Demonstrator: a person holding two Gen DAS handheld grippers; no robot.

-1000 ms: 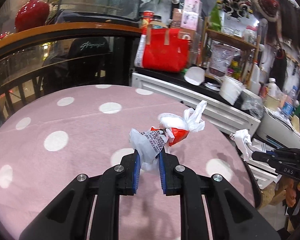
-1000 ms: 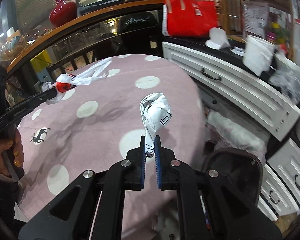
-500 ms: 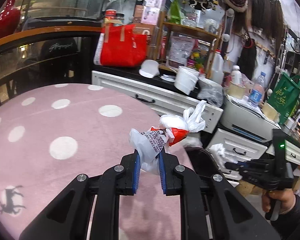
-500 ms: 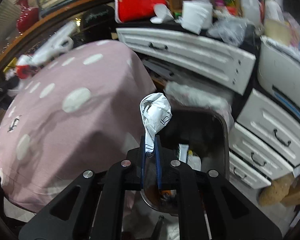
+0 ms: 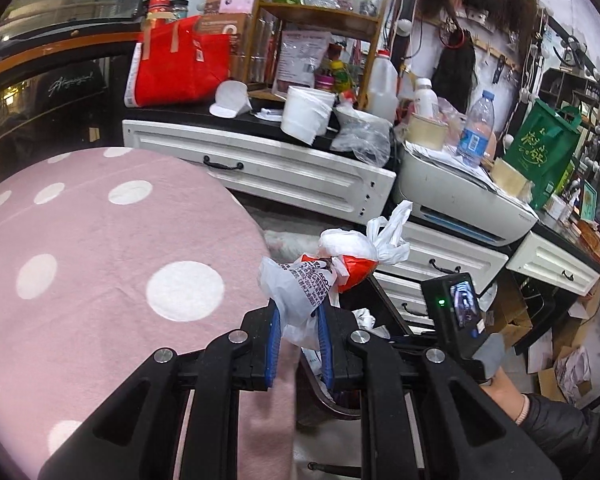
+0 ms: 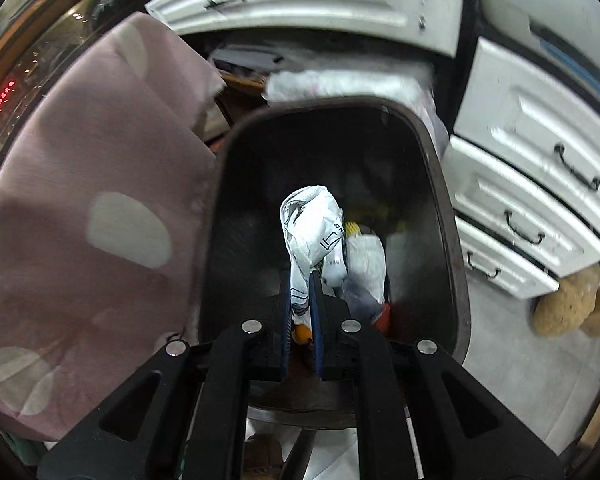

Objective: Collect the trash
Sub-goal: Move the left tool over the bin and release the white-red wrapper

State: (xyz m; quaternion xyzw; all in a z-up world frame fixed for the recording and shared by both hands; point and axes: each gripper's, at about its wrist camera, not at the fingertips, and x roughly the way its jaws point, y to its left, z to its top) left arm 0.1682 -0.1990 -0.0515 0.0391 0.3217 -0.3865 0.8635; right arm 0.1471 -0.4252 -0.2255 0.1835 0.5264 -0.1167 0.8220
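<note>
Two pieces of trash were in hand, one per claw. In the left wrist view, the left claw [image 5: 298, 330] was nearly closed, its blue pads pinching the lower end of a knotted plastic bag [image 5: 324, 272], thin, crinkled white film with black print and a red patch, its twisted handles sticking up and away from the fingers. It hung past the edge of the round surface [image 5: 100, 280], draped in soft pink cloth with white dots, and the dark bin rim [image 5: 384, 300] showed just beyond and below it, so this hand looked close to the bin but not yet over its middle. The right hand [image 5: 500, 384], in a dark sleeve, sat lower at the right. In the right wrist view, the right claw [image 6: 300, 308] was pressed shut on the tail of a crumpled white wrapper [image 6: 314, 224], papery and creased with faint print, standing lengthwise along the fingers. It pointed steeply down, directly over the mouth of the dark, smooth-walled bin [image 6: 236, 184], where other scraps lay; judged from this, the right hand was the nearer to dropping.
</note>
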